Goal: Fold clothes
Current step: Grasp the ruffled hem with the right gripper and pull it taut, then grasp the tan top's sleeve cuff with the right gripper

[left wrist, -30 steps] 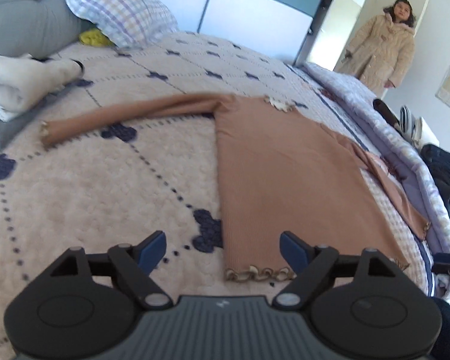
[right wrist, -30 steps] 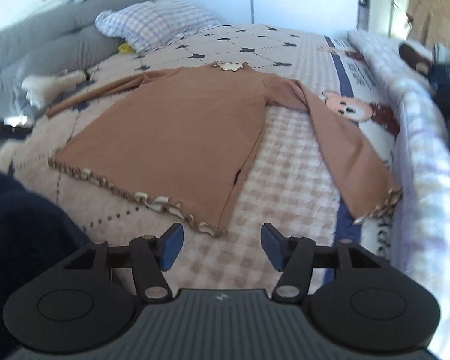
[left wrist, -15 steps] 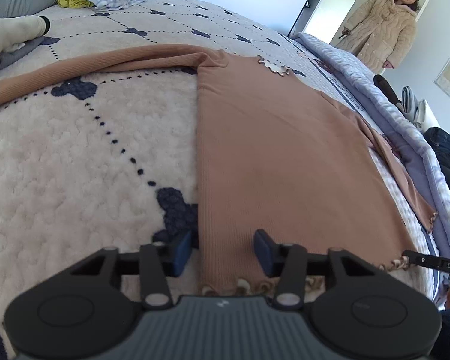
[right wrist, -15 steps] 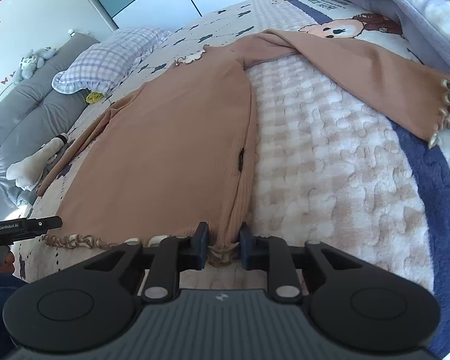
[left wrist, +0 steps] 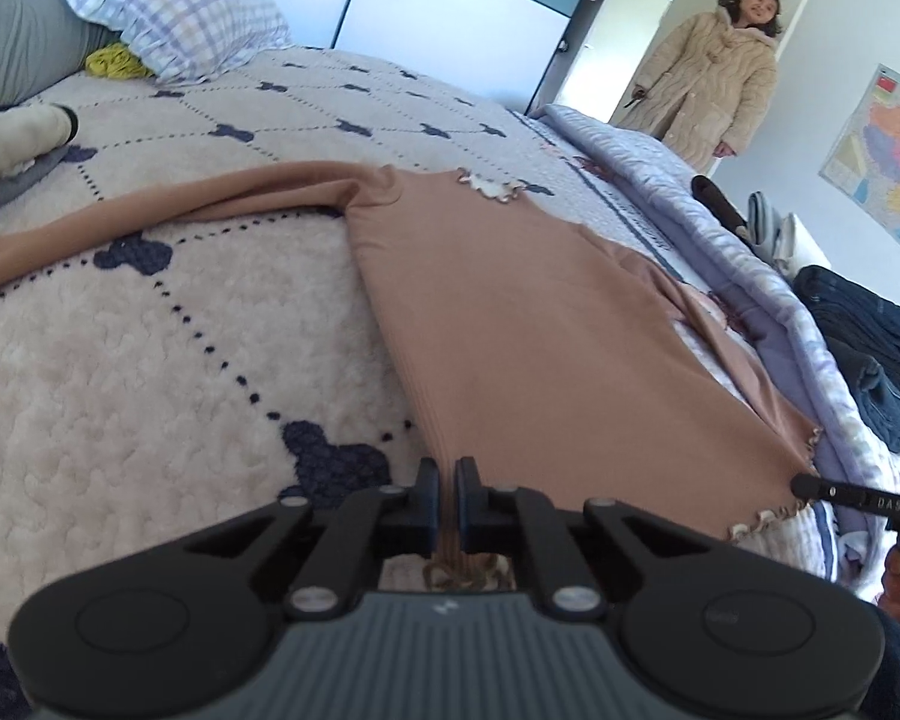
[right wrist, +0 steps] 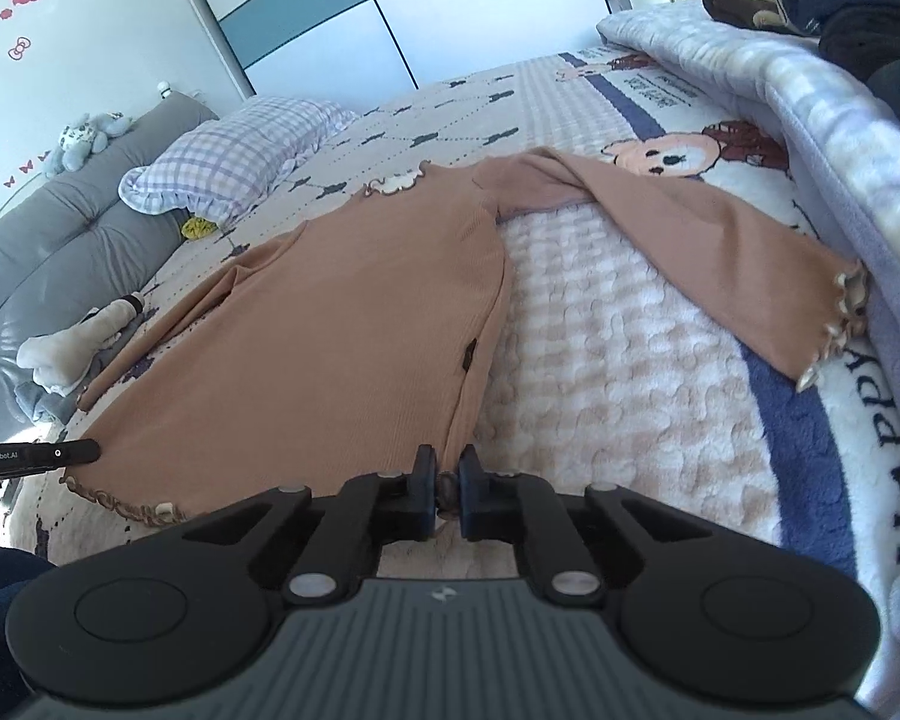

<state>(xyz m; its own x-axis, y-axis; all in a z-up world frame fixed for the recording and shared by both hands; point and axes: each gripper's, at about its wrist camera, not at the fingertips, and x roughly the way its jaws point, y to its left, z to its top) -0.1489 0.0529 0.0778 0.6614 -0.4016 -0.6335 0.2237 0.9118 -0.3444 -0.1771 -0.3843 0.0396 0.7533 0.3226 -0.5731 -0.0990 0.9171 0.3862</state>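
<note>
Change since earlier frames: both pairs of jaws, spread wide above the hem a second ago, have just been closing and now pinch cloth at the two bottom corners
Brown top (left wrist: 546, 324): spread flat, front up, on the quilted bedspread (left wrist: 150, 360); ruffled neckline toward the pillow, frilled hem nearest the cameras
Left gripper (left wrist: 444, 495): pressed together on the hem corner at the top's left side edge, a thin fold of ribbed cloth between the pads
Right gripper (right wrist: 445, 491): closed on the opposite hem corner, a small bunch of frill caught between the pads
Sleeves: left sleeve (left wrist: 150, 210) stretched out sideways, right sleeve (right wrist: 720, 264) angled off toward the lilac blanket (right wrist: 870, 192); neither folded in yet
Meaning for task: grasp looks secured at both corners, so likely ready to lift the hem and carry it toward the neckline; no fold made yet
Risk: sleeves still splayed, may trail or bunch under the fold
Surroundings: checked pillow (left wrist: 180, 18) at the head of the bed, folded dark jeans (left wrist: 858, 336) beyond the blanket, a person in a beige coat (left wrist: 702, 72) in the doorway
</note>
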